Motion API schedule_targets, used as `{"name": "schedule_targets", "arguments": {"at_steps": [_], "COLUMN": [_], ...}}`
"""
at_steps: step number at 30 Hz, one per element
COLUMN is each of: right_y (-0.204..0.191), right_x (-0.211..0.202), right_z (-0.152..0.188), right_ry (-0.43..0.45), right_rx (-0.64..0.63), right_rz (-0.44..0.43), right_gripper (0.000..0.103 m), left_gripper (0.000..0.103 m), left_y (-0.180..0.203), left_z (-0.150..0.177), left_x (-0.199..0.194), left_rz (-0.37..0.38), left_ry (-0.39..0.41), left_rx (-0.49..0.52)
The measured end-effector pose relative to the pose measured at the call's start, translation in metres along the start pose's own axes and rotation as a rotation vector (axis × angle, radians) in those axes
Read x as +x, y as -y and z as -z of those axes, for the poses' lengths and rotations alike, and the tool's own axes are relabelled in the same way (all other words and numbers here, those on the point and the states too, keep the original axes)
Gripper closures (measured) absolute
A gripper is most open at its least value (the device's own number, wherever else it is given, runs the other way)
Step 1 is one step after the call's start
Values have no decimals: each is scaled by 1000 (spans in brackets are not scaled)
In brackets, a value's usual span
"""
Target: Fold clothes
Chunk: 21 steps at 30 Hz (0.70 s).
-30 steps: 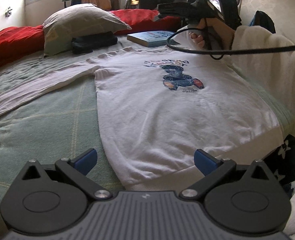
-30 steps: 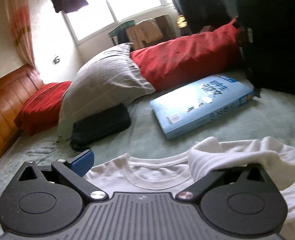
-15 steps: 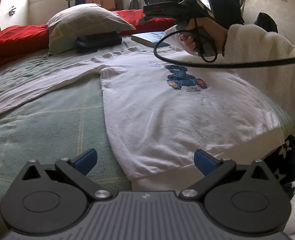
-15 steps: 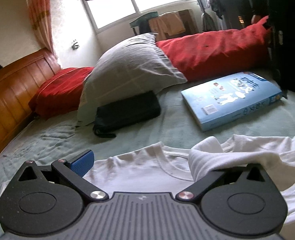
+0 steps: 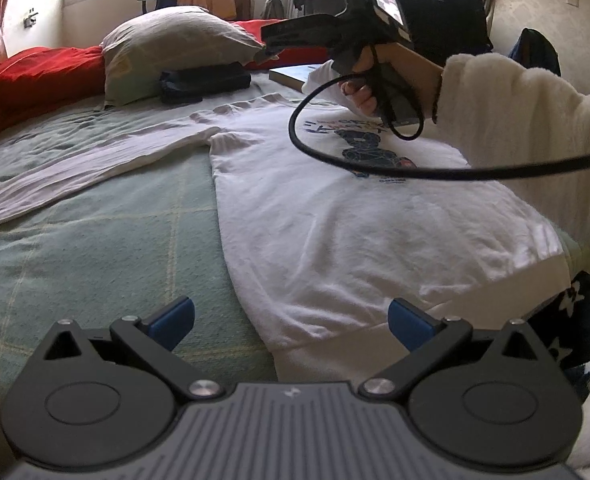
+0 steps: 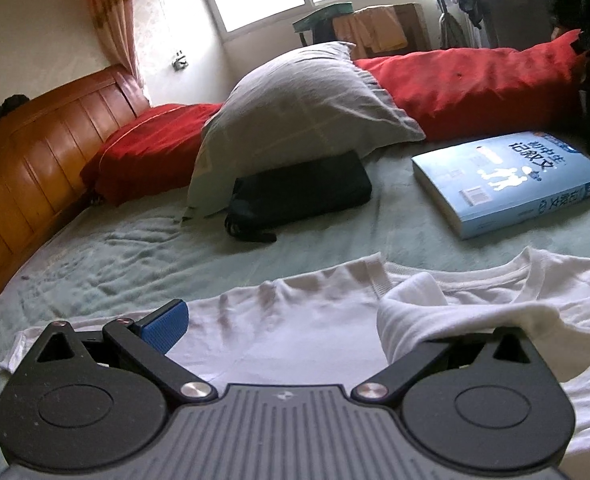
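A white long-sleeved shirt (image 5: 335, 232) with a blue print lies face up on the green bed cover (image 5: 95, 260). One sleeve (image 5: 95, 168) stretches out to the left. My left gripper (image 5: 291, 316) is open just above the hem, its blue pads either side of the shirt's lower left corner. A hand in a white fleecy sleeve (image 5: 515, 120) holds my right gripper (image 5: 271, 50) above the chest and collar. In the right wrist view this gripper (image 6: 291, 320) stands open over the shirt (image 6: 315, 292), and a white fold of cloth (image 6: 411, 312) is draped over its right finger, hiding the pad.
Beyond the collar lie a blue book (image 6: 507, 180), a black pouch (image 6: 299, 192), a grey pillow (image 6: 303, 92) and red bolsters (image 6: 475, 80). A wooden headboard (image 6: 27, 160) bounds the left. Dark star-patterned cloth (image 5: 575, 320) sits at the bed's right edge.
The right gripper has risen and swung left over the shirt's chest, with the white fold still on its right finger. The left gripper has stayed open at the hem.
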State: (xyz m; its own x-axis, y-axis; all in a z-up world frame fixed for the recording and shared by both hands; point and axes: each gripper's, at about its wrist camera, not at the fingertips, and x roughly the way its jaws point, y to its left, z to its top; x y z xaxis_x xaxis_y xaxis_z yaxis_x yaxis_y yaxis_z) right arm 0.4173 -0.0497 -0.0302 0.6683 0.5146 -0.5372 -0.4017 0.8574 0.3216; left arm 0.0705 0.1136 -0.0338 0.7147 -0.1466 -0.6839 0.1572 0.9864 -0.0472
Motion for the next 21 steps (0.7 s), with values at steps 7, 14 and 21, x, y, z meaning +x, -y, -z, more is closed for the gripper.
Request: {"name": "schedule_targets", "arguments": {"at_steps": [7,14,21], "right_y": [6,22,60], "right_x": [14,19,-10], "right_z": [8,27,38], "right_ry": [-35,-105,-141], "right_rx": [17,113,301], "right_rz": [7,-52,-152], "right_gripper": [0,0,0], "left_gripper": [1,1,1], "left_y": [-2,-2,-1], "left_z": [3,3,4], "left_x": [1,-1,-2], "left_rz": [-6,-8,7], "left_ry": [-6,-4,2], "left_rx": [-9,-12,-2]}}
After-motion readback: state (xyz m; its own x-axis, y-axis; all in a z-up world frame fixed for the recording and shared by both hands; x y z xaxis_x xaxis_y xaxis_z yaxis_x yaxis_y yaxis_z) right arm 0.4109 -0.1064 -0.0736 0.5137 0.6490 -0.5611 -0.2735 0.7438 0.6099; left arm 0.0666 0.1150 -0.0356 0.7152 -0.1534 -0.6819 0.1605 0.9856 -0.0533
